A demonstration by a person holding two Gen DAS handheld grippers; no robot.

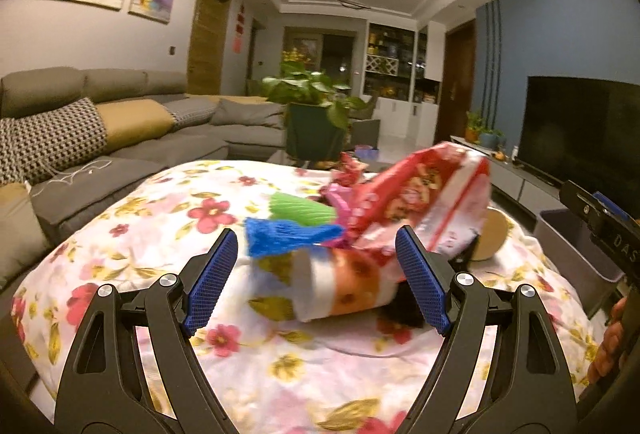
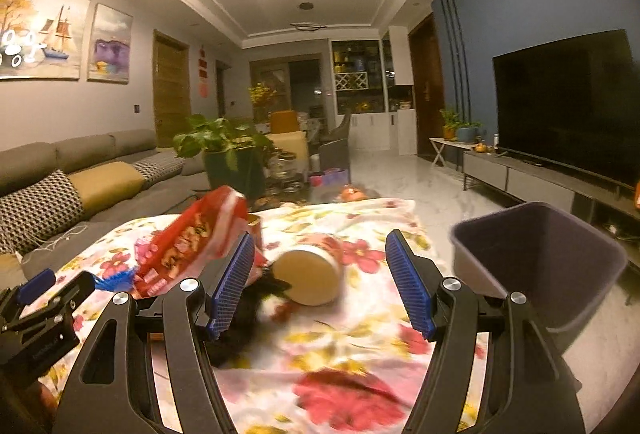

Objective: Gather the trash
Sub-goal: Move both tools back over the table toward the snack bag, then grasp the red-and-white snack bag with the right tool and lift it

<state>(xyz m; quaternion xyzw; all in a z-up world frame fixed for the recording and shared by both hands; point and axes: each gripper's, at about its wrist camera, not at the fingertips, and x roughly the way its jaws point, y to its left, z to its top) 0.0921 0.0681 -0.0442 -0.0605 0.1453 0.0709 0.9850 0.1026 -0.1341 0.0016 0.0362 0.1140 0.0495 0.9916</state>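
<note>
A pile of trash lies on the table's floral cloth (image 1: 168, 234). It holds a paper cup (image 1: 344, 286) on its side, a red snack bag (image 1: 416, 193), blue mesh (image 1: 288, 238) and green mesh (image 1: 300, 209). My left gripper (image 1: 316, 282) is open, its blue pads either side of the cup. My right gripper (image 2: 320, 282) is open just short of the cup's round end (image 2: 308, 276), with the red bag (image 2: 192, 234) to its left. A grey bin (image 2: 536, 262) stands to the right of the table.
A grey sofa (image 1: 100, 137) runs along the left. A potted plant (image 1: 316, 113) stands behind the table. A TV (image 2: 568, 101) on a low cabinet lines the right wall. The bin also shows in the left wrist view (image 1: 572, 246).
</note>
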